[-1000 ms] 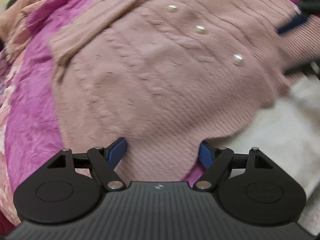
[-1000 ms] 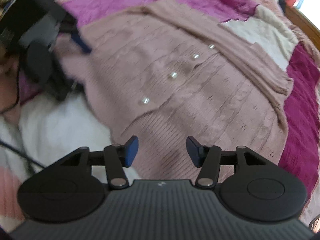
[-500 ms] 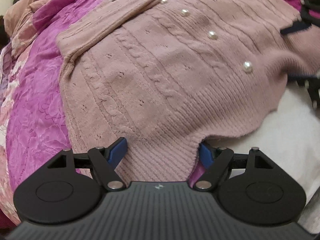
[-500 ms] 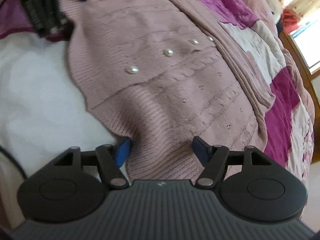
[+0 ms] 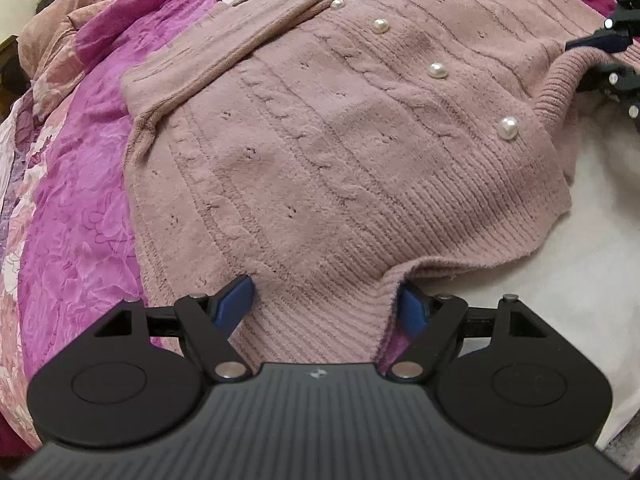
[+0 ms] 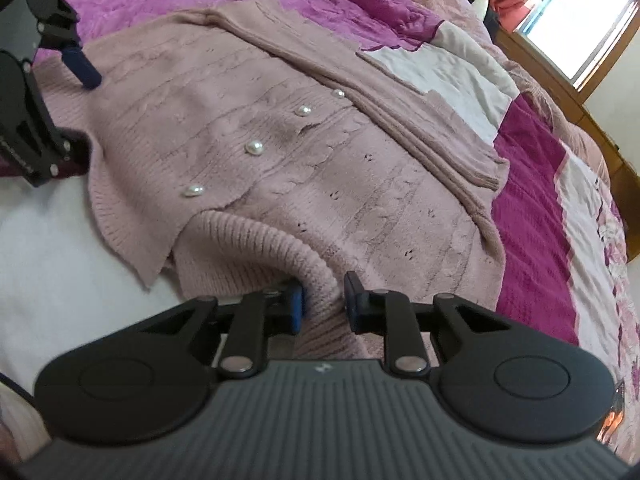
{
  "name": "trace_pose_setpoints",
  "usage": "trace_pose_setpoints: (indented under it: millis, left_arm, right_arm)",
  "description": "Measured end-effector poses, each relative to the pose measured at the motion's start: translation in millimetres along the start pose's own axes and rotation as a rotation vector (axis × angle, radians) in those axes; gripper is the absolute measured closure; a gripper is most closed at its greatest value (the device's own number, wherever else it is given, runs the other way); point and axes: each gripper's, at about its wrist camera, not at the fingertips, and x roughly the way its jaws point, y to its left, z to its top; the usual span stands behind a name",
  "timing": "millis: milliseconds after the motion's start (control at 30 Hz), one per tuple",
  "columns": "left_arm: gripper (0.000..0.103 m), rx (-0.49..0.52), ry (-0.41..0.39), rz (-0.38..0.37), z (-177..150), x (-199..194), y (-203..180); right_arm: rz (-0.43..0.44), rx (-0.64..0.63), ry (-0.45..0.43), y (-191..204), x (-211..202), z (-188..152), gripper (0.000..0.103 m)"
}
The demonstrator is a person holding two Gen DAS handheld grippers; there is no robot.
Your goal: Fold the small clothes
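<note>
Right wrist view: your right tool is just closing, pinching the cardigan hem rib at the bed's near edge. Left tool is standing wide, hem between, ungripped. Close it w/ equal bite before lifting.

A magenta and pink floral quilt covers the bed, with a bright window beyond its far corner.

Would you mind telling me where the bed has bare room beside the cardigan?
Free: the white sheet along the cardigan's ribbed hem, and the white patch past its folded sleeve. Crowded: the hem itself, where the right gripper pinches a fold and the left gripper straddles the corner.
</note>
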Motion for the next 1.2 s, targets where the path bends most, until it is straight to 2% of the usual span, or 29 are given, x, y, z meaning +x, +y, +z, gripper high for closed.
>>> trace_pose_setpoints:
  millis: [200, 300, 433, 767, 1033, 1200]
  left_arm:
    - [0.025, -0.063, -0.057, -0.031, -3, -4, 12]
    - [0.033, -0.102, -0.095, -0.037, -2, -10, 18]
    - [0.034, -0.102, -0.136, 0.001, 1, -17, 16]
    - [0.033, -0.07, -0.095, -0.036, 3, -4, 13]
    - [0.035, -0.098, -0.117, -0.068, -1, -3, 19]
    - [0.033, -0.093, -0.124, -0.062, -2, -2, 18]
  right_arm:
    - [0.005, 0.007, 0.026, 4, 4, -5, 0.079]
    - [0.006, 0.056, 0.029, 0, 4, -4, 0.078]
    - [0.015, 0.121, 0.022, -6, 4, -3, 0.078]
    - [0.021, 0.16, 0.02, -10, 4, -1, 0.08]
    - [0.012, 0.157, 0.003, -8, 1, 3, 0.083]
    - [0.007, 0.17, -0.006, -7, -2, 8, 0.084]
